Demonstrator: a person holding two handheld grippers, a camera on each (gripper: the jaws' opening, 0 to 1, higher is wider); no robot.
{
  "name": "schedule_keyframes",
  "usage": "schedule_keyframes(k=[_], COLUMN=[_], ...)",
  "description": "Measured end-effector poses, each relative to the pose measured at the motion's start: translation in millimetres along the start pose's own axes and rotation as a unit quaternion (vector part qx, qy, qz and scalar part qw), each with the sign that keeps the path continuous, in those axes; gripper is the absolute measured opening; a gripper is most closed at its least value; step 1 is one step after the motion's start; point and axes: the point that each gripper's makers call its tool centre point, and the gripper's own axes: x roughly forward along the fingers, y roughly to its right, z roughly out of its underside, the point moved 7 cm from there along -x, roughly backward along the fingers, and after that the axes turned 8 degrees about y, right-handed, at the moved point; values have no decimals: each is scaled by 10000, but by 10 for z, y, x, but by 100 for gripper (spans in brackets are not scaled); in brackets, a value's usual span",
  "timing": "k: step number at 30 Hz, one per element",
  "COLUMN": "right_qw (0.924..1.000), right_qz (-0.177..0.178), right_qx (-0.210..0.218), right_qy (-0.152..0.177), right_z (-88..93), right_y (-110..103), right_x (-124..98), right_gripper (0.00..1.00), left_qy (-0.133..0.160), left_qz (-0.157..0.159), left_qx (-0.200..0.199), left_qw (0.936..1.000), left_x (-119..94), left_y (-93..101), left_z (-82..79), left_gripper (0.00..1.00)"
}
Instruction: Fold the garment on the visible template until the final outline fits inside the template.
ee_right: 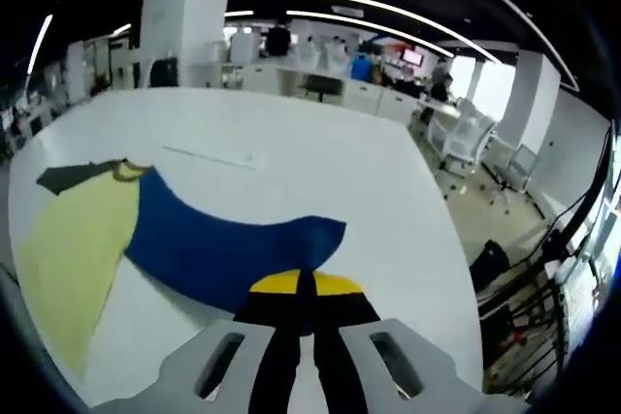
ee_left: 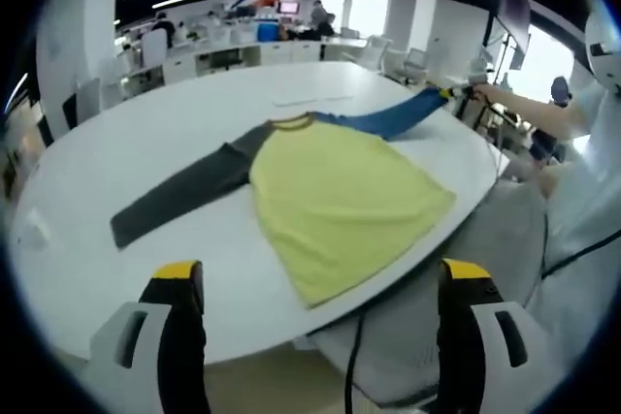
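A long-sleeved shirt lies flat on the white round table (ee_left: 116,143). Its body (ee_left: 340,196) is yellow, one sleeve (ee_left: 179,196) dark grey and the other sleeve (ee_left: 388,118) blue. My left gripper (ee_left: 320,283) hovers open off the table's near edge, short of the shirt's hem, with nothing between its jaws. In the left gripper view my right gripper (ee_left: 454,94) is at the far end of the blue sleeve. In the right gripper view the right gripper (ee_right: 306,283) is shut on the blue sleeve (ee_right: 223,239) at its cuff end, and the yellow body (ee_right: 73,239) lies at left.
A faint pale outline (ee_left: 310,99) lies on the table beyond the collar, also a thin line (ee_right: 209,155) in the right gripper view. A person's arm (ee_left: 529,113) and white clothing (ee_left: 582,230) are at right. Office chairs (ee_right: 480,143) and desks (ee_left: 233,50) surround the table.
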Motion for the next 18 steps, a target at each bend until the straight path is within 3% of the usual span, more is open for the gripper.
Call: schedule_keyframes(k=[6,18], right_qw=[9994,9951], right_qz=[-39,-217], right_qx=[-282,-821], right_qy=[191,506], right_z=[-197,-511], right_y=[-17,-293], right_x=[-81,-365], right_gripper=[3,3], left_qy=[42,103], left_qz=[26,80], left_qx=[57,68], left_qw=[10000,9999], left_x=[-9,-50], left_y=[4,17], left_z=[-2,28], left_gripper=[97,96])
